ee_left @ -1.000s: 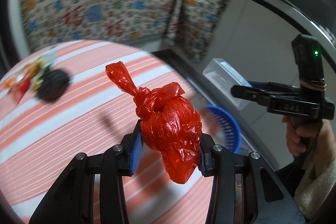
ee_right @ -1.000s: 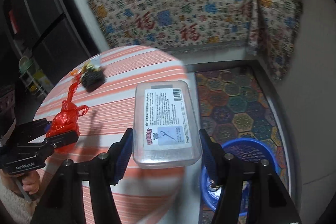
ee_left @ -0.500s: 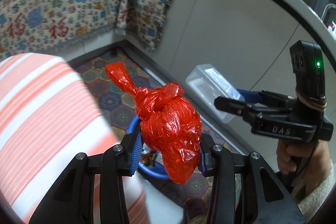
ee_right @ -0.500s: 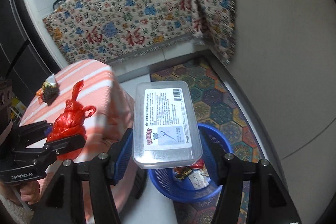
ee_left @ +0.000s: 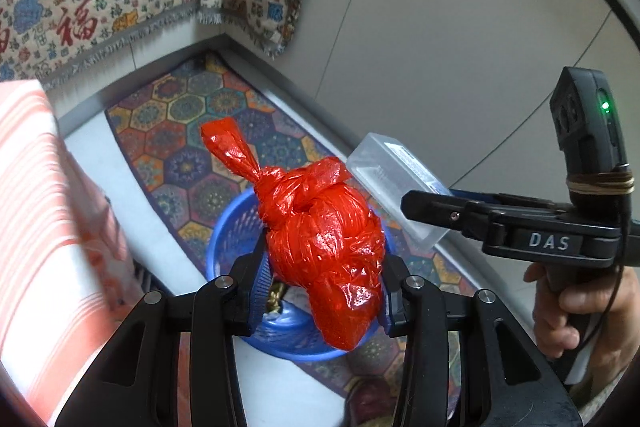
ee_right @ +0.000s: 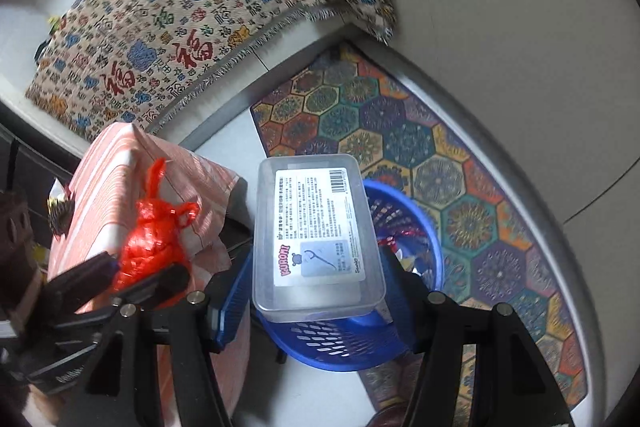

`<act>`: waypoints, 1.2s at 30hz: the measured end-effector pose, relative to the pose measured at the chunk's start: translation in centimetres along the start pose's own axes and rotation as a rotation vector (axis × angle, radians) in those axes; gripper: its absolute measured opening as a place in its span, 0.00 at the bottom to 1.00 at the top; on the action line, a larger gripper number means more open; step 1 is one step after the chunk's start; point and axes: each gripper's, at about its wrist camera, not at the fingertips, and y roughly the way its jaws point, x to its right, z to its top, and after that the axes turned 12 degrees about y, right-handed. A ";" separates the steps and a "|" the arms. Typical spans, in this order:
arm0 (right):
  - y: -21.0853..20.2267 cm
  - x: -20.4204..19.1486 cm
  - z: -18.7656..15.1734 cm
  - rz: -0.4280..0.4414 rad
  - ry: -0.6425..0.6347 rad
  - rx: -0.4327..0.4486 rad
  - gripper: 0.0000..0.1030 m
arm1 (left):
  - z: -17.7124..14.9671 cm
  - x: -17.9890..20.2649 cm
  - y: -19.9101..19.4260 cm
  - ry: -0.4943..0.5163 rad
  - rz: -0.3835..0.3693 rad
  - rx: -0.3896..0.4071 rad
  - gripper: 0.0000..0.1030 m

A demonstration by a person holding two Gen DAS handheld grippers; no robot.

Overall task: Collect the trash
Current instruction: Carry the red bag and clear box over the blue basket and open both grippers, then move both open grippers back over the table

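Knotted red bag (ee_left: 324, 247), soft, light, is clamped mid-body in left tongs (ee_left: 323, 281), frame centre. Rigid, slippery plastic box (ee_right: 316, 235) is gripped sidewise by right tongs (ee_right: 312, 291) above blue basket (ee_right: 432, 227).

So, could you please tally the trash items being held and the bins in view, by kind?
Red knotted plastic bag: 1, held in the left gripper
Clear plastic box: 1, held in the right gripper
Blue basket: 1, on the floor below both
Total: 3
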 end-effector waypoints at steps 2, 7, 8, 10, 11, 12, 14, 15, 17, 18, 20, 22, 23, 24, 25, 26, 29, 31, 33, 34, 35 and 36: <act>0.6 0.4 0.3 0.008 0.017 -0.010 0.60 | 0.2 0.2 0.4 -0.003 -0.008 0.003 0.45; 1.7 1.4 1.0 0.025 0.074 -0.022 0.68 | 0.2 0.5 1.5 0.000 -0.002 -0.005 0.72; 1.7 1.5 1.1 0.022 0.086 -0.018 0.71 | 0.2 0.6 1.7 0.001 0.002 -0.004 0.72; 1.6 1.8 1.5 0.033 0.104 -0.010 0.71 | 0.3 0.4 2.0 -0.002 0.002 -0.006 0.73; 1.4 1.8 1.7 0.035 0.107 -0.005 0.71 | 0.3 0.3 2.0 -0.008 0.002 -0.006 0.73; 1.2 1.6 1.9 0.033 0.101 0.008 0.71 | 0.2 0.2 1.7 -0.013 0.001 0.001 0.73; 0.4 1.1 2.0 0.020 0.075 0.038 0.71 | 0.3 0.1 0.8 -0.017 -0.001 0.029 0.73; 0.0 0.7 2.1 0.012 0.061 0.055 0.71 | 0.3 0.0 0.2 -0.021 0.000 0.045 0.73; -1.1 -0.4 2.1 0.002 0.017 0.099 0.71 | 0.3 -0.2 -1.7 -0.034 -0.005 0.083 0.74; -1.6 -1.2 2.0 0.002 -0.012 0.122 0.71 | 0.2 -0.3 -2.8 -0.041 -0.007 0.099 0.77; -2.5 -2.6 1.8 -0.005 -0.069 0.168 0.71 | -0.4 -0.5 -5.5 -0.047 -0.008 0.136 0.80; -3.1 -4.0 1.5 -0.019 -0.117 0.205 0.71 | -1.2 -0.9 -7.8 -0.040 0.011 0.158 0.86; -3.4 -5.0 1.2 -0.031 -0.150 0.229 0.71 | -2.2 -1.4 -9.3 -0.035 0.042 0.168 0.87; -3.7 -6.1 0.7 -0.041 -0.190 0.257 0.71 | -3.1 -2.0 -10.5 -0.035 0.071 0.169 0.89; -3.9 -7.3 0.2 -0.048 -0.234 0.281 0.71 | -3.8 -2.4 -11.2 -0.036 0.090 0.168 0.90; -4.1 -8.4 -0.4 -0.051 -0.275 0.300 0.71 | -5.3 -3.4 -12.3 -0.046 0.123 0.162 0.91; -4.4 -11.8 -2.6 -0.032 -0.386 0.326 0.71 | -9.1 -6.5 -14.2 -0.090 0.199 0.121 0.91; -4.3 -14.1 -4.4 -0.009 -0.453 0.327 0.71 | -11.4 -8.8 -15.2 -0.120 0.261 0.091 0.91; -3.8 -16.6 -6.3 0.020 -0.514 0.311 0.71 | -13.9 -11.6 -16.1 -0.169 0.330 0.063 0.91; -3.5 -18.1 -7.5 0.035 -0.557 0.296 0.71 | -15.0 -12.6 -16.5 -0.192 0.358 0.055 0.91; -3.2 -19.2 -8.4 0.041 -0.589 0.287 0.71 | -16.3 -14.1 -17.2 -0.223 0.395 0.048 0.91; -2.9 -20.3 -9.5 0.045 -0.629 0.276 0.71 | -17.1 -15.1 -17.7 -0.240 0.418 0.050 0.91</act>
